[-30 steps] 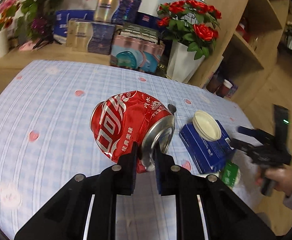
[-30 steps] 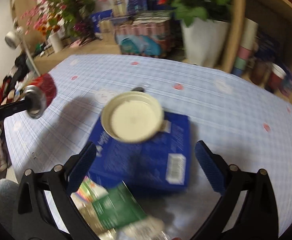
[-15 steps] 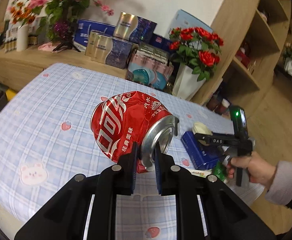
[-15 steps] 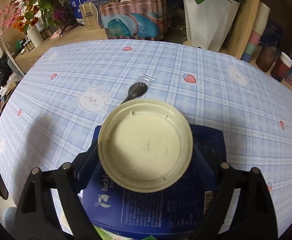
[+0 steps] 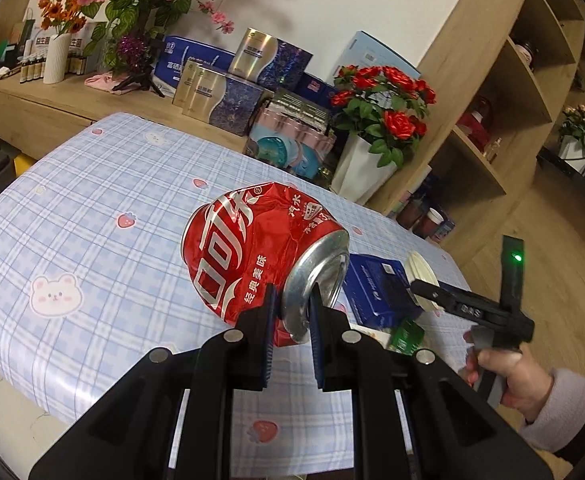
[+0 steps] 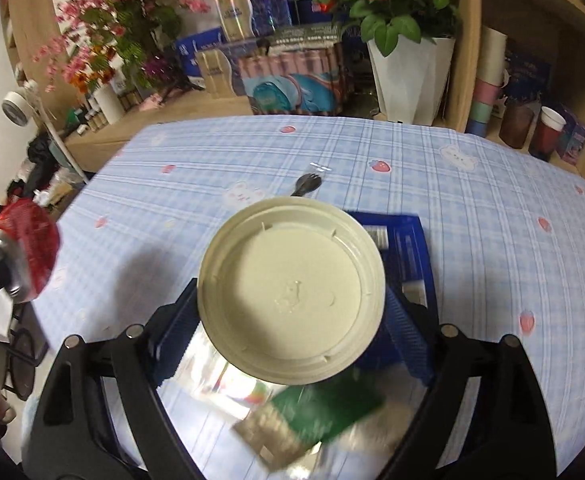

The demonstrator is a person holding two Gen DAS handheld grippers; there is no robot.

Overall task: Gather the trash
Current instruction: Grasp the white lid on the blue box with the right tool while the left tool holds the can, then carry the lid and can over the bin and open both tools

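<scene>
Left wrist view: the left claw point(image 5: 294, 312) pinches the rim of a crushed red can point(image 5: 260, 256), one finger outside the wall and one inside the mouth. The can is held clear of the table point(image 5: 92, 216), tilted, with its silver open end toward the camera. The table carries a blue plaid cloth printed with bears and strawberries. At right, a person's hand point(image 5: 508, 376) in a pale sleeve grips the right claw point(image 5: 426, 294), whose fingers reach to a cream lid point(image 5: 422, 276) over a blue box point(image 5: 376, 284). A green packet point(image 5: 406, 334) lies just beside the box, nearer the table edge.

Right wrist view: the right claw point(image 6: 292, 312) stands wide, its fingers pressed against the two sides of the lid point(image 6: 290, 290), which is held flat side up above the box point(image 6: 408, 256). The packet point(image 6: 320, 412), blurred, lies below the lid on the near part of the table point(image 6: 472, 208). A black spork point(image 6: 306, 184) in a clear wrapper lies on the cloth just beyond the lid. At the left edge the can point(image 6: 28, 248) shows in the left claw. Beyond the table stand a white vase of red roses point(image 6: 404, 40), boxed goods and wooden shelves.
</scene>
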